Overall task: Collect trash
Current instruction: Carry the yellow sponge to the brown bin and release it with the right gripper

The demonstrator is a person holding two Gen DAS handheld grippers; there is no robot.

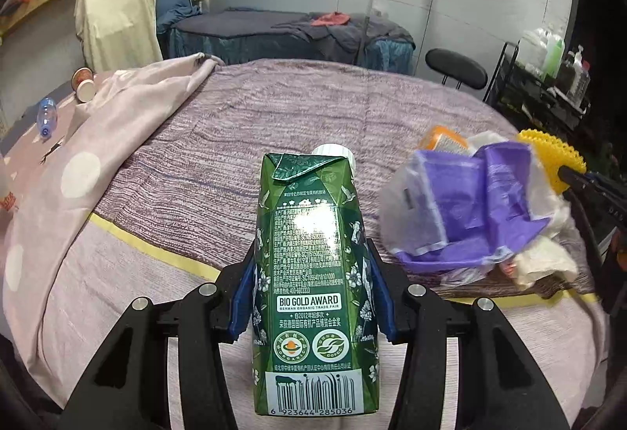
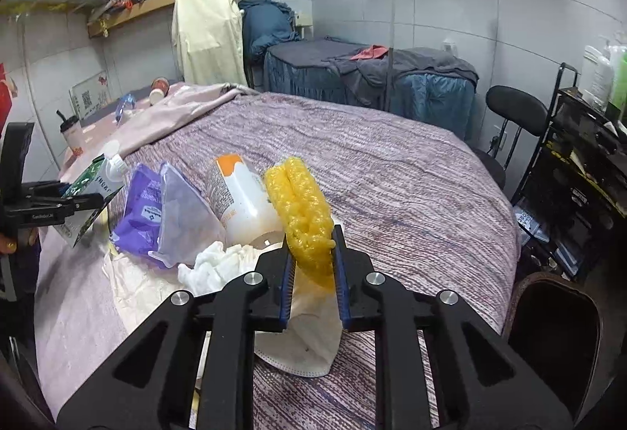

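- left tool is clamped on a green carton, blue pads pressed on both of its sides, white cap end pointing away from the camera, barcode end nearest, carton lifted above the bed
- right tool is squeezed tight on a yellow foam net, which sticks up out of the jaws above the trash heap
- right under that tool lies a white face mask on the striped purple bedspread
- just past it there's crumpled white tissue, then a purple plastic bag and a white bottle with an orange end lying on its side, all bunched together in one pile
- further back on the pink polka dot blanket: a clear blue bottle and a paper cup tipped over, well apart from the pile
- at the far wall, a dark covered bed, a white lamp and wooden shelves
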